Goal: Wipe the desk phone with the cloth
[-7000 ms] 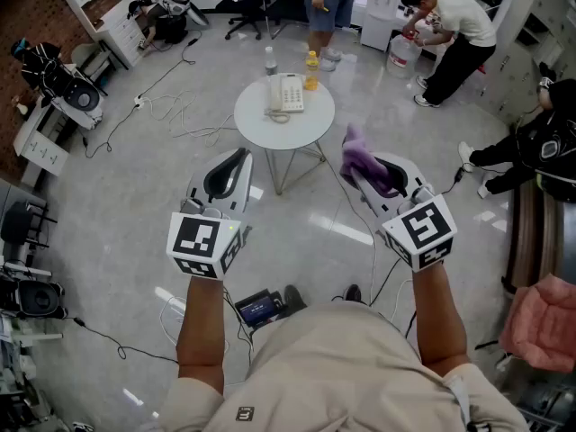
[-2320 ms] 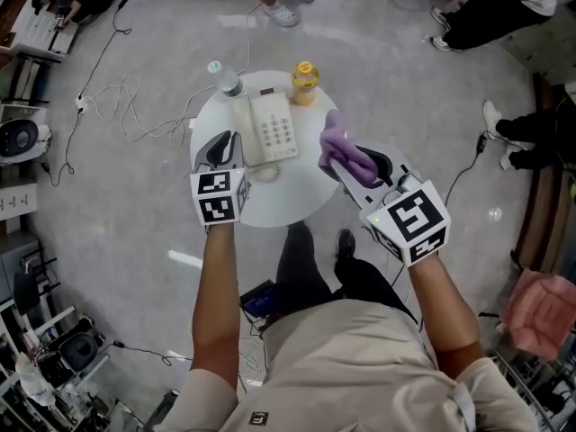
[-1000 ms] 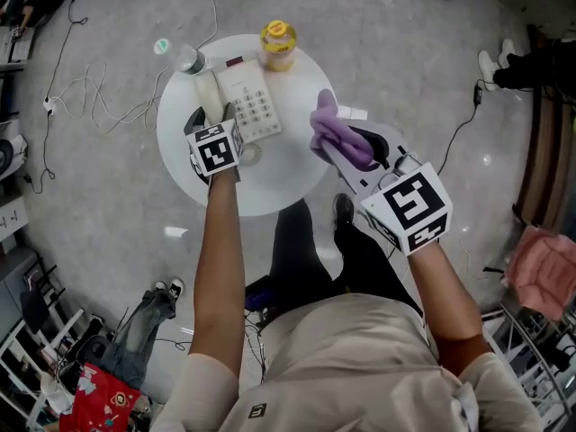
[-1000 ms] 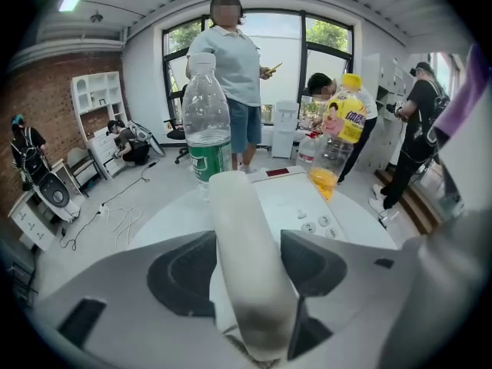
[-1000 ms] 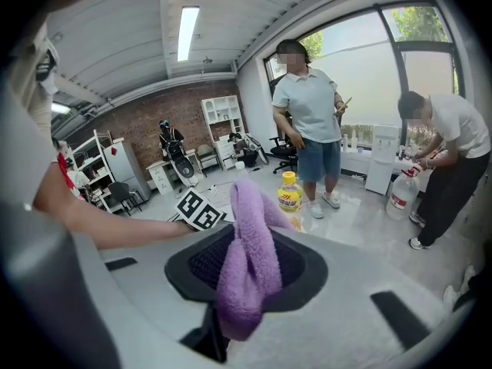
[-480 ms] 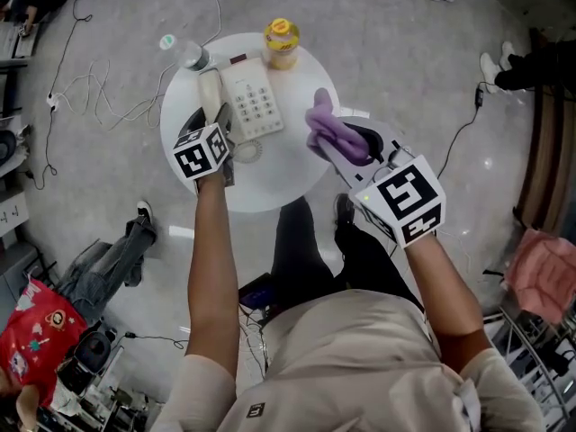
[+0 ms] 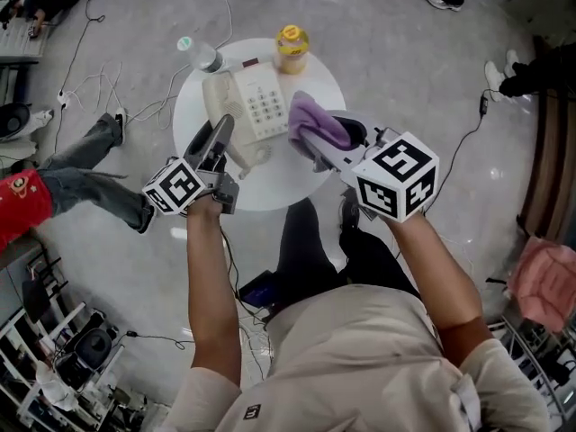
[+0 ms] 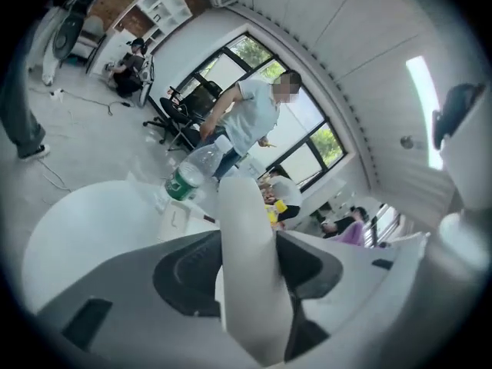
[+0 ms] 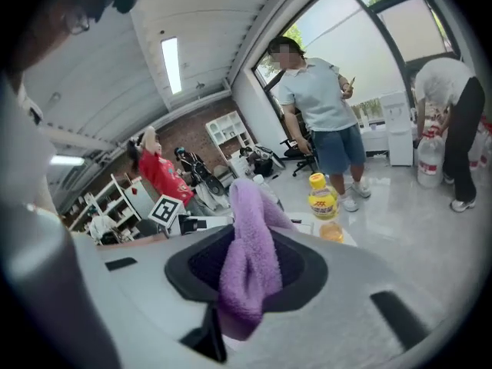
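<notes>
The cream desk phone [image 7: 261, 106] lies on a round white table [image 7: 301, 176]. Its handset [image 7: 216, 93] rests along the phone's left side. My left gripper [image 7: 219, 140] reaches in from the near left and is shut on the handset's near end. In the left gripper view the white handset [image 8: 246, 237] fills the gap between the jaws [image 8: 246, 256]. My right gripper [image 7: 310, 144] is shut on a purple cloth [image 7: 317, 121], which hangs just right of the keypad. In the right gripper view the cloth [image 9: 250, 256] bulges up out of the gripper [image 9: 246, 279].
A clear water bottle [image 7: 200, 54] and a yellow-capped drink bottle [image 7: 292, 48] stand at the table's far edge behind the phone. Cables [image 7: 166, 106] trail on the floor to the left. A person's leg [image 7: 85, 165] is beside the table at left; another person [image 9: 323, 106] stands beyond.
My left gripper swung round and closed on the handset's near end. My right gripper carried the cloth left, closer to the keypad. A person in red walked past on the left.
</notes>
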A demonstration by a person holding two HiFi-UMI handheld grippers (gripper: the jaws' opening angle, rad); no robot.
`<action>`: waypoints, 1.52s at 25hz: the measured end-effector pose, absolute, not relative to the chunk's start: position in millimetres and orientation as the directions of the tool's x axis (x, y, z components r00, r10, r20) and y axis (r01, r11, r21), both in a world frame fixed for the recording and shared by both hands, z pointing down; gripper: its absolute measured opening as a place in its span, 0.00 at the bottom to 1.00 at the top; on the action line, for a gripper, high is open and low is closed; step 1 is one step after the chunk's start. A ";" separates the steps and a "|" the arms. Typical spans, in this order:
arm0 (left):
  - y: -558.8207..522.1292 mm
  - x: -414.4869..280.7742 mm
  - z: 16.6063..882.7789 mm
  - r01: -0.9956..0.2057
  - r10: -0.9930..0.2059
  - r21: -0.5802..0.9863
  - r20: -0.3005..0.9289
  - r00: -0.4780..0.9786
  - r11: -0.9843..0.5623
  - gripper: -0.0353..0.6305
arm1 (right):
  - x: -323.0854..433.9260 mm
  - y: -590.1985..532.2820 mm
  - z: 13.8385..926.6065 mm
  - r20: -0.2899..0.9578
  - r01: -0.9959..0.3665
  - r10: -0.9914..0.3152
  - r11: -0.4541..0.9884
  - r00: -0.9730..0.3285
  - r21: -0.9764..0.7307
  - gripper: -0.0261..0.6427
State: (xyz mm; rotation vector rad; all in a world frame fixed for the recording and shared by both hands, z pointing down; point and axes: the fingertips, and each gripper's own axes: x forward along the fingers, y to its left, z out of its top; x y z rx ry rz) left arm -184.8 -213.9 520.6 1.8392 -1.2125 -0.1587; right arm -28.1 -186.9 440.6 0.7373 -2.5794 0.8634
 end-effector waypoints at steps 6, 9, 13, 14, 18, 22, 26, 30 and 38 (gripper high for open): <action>-179.8 -145.2 440.6 -0.340 -0.708 0.893 0.035 0.705 -0.295 0.38 | -61.0 -211.9 412.2 0.197 -0.421 -0.409 0.578 -0.891 -0.699 0.17; -166.8 -131.4 413.1 -0.194 -0.670 0.914 -0.106 0.735 -0.356 0.38 | -72.8 -223.3 401.1 0.086 -0.339 -0.448 0.522 -0.890 -0.783 0.17; -160.3 -125.5 399.9 -0.013 -0.687 0.943 -0.232 0.689 -0.332 0.37 | -89.2 -215.8 394.4 -0.005 -0.236 -0.445 0.485 -0.896 -0.842 0.17; -161.1 -129.2 397.4 0.022 -0.700 0.945 -0.256 0.666 -0.326 0.37 | -94.2 -209.7 393.5 -0.014 -0.217 -0.431 0.481 -0.902 -0.849 0.17; -167.2 -138.1 392.7 0.084 -0.736 0.946 -0.297 0.609 -0.312 0.37 | -111.9 -177.7 395.8 0.010 -0.175 -0.310 0.507 -0.951 -0.844 0.18; -167.1 -133.3 395.6 0.100 -0.741 0.949 -0.297 0.602 -0.299 0.37 | -103.9 -160.3 396.7 0.070 -0.186 -0.225 0.552 -0.972 -0.813 0.18; -170.9 -136.5 398.1 0.103 -0.761 0.951 -0.294 0.578 -0.290 0.37 | -92.0 -129.2 395.4 0.123 -0.170 -0.120 0.601 -0.985 -0.781 0.17; -171.4 -136.8 394.4 0.097 -0.761 0.951 -0.294 0.579 -0.294 0.37 | -84.7 -109.2 395.2 0.135 -0.163 -0.091 0.601 -0.987 -0.783 0.17; -166.7 -117.2 395.5 0.096 -0.719 0.951 -0.287 0.633 -0.295 0.37 | -71.2 -177.3 399.0 0.111 -0.287 -0.368 0.468 -0.923 -0.836 0.17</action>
